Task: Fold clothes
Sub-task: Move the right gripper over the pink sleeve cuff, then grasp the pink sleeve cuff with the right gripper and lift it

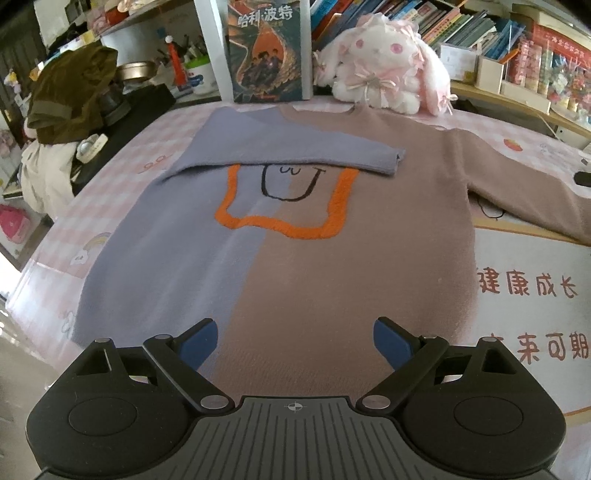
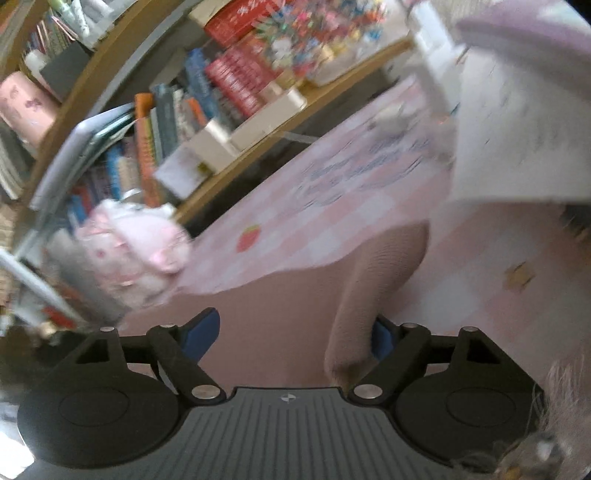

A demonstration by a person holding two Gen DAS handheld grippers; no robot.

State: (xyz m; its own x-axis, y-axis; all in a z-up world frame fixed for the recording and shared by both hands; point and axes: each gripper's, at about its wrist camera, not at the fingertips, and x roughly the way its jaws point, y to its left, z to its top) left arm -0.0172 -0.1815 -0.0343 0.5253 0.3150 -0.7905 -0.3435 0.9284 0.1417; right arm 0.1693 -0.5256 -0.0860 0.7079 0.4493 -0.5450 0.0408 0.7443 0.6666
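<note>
Left wrist view: a two-tone sweater (image 1: 280, 229), lavender on one half and dusty pink-brown on the other, lies flat, front up, on the pink checked cloth (image 1: 122, 155) that covers the counter. An orange outline (image 1: 284, 206) with a black drawn face (image 1: 291, 181) inside it marks the chest. The lavender sleeve (image 1: 295, 151) is folded across the chest, its cuff resting on the pink-brown half; the pink-brown sleeve (image 1: 528, 192) lies stretched out sideways towards the frame edge. The left gripper (image 1: 295, 338) hovers over the hem region of the sweater, its blue-padded fingers (image 1: 199, 341) spread wide with nothing between them.

Beyond the collar stand an upright book (image 1: 267, 48) and a white and pink plush rabbit (image 1: 384, 62); shelves of books (image 1: 443, 18) run behind them. A dark olive garment (image 1: 74, 92) is heaped at the far left.

Right wrist view (motion-blurred): the right gripper (image 2: 295, 334) is tilted over pink-brown knit. Its fingers (image 2: 201, 332) stand wide apart. A raised ridge of the pink-brown sleeve (image 2: 373, 291) runs down beside the right-hand finger and partly hides its pad; whether they touch cannot be told, and the fabric is not clamped. The plush rabbit (image 2: 136, 251), a strawberry print (image 2: 249, 238) on the checked cloth, and bookshelves (image 2: 192, 99) appear behind.
</note>
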